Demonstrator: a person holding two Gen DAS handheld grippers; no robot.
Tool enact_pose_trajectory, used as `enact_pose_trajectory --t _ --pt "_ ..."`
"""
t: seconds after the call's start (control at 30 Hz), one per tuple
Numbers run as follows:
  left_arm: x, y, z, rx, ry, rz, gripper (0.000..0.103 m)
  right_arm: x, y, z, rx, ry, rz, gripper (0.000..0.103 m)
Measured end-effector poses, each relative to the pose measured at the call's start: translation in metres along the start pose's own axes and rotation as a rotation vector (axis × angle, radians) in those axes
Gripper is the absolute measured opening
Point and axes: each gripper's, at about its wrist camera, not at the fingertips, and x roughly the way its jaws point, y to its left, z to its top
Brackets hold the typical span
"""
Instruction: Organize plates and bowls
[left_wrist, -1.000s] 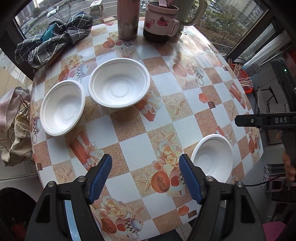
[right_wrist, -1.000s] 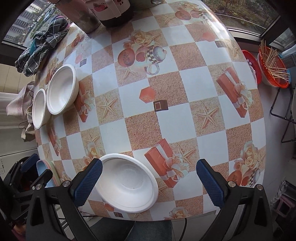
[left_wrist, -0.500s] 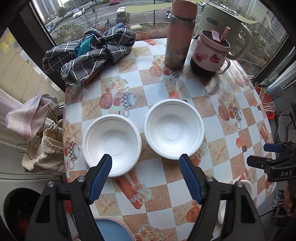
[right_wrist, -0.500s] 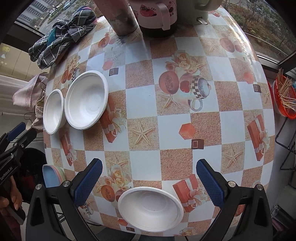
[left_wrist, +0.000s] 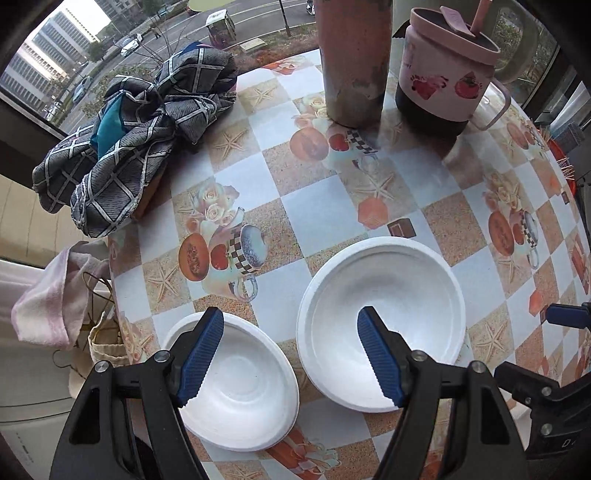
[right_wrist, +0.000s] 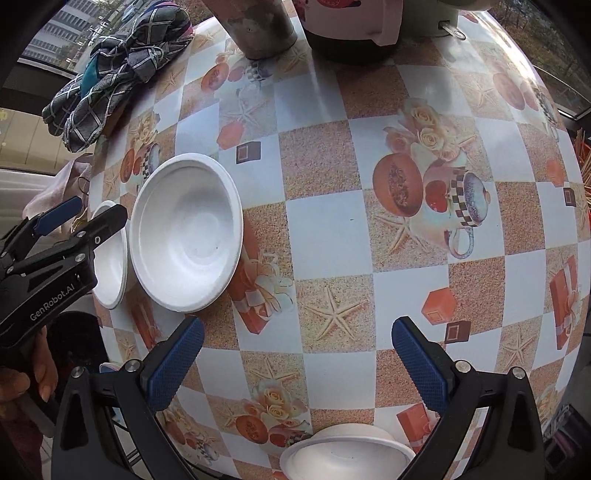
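A: Left gripper has swung across the table and now hangs spread and empty above the two white bowls; the smaller bowl sits at seven o'clock in its view, the larger bowl at five.

B: So stacking looks ready to begin. And the right gripper?

A: Also spread, holding nothing. A third bowl lies at six o'clock. All three bowls are empty.

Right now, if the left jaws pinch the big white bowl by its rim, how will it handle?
The big bowl looks like thin moulded pulp: probably very light, easy to lift. Its thin rolled rim may flex or crush under a hard pinch. On the glossy tablecloth it would likely slide if nudged, not tip.
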Motion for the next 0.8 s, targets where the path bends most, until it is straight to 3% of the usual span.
enact_pose_trajectory --t 0.5,0.57,0.6,0.67,0.73,0.8 --pt "0.061 -0.018 0.026 0.068 0.160 0.036 0.077 0.038 0.006 0.016 0.061 0.008 0.064 0.102" --pt "0.064 -0.022 0.025 0.079 0.177 0.014 0.064 0.040 0.007 0.018 0.065 0.001 0.056 0.092" --pt "0.065 -0.024 0.024 0.087 0.189 0.014 0.060 0.042 0.007 0.018 0.068 0.004 0.055 0.077" --pt "0.066 -0.030 0.021 0.100 0.202 -0.006 0.045 0.046 0.003 0.018 0.092 0.015 0.112 0.071" --pt "0.066 -0.036 0.018 0.108 0.210 -0.003 0.043 0.048 0.000 0.019 0.108 0.027 0.163 0.055" --pt "0.065 -0.042 0.014 0.110 0.215 -0.016 0.040 0.050 -0.001 0.018 0.099 0.050 0.175 0.046"
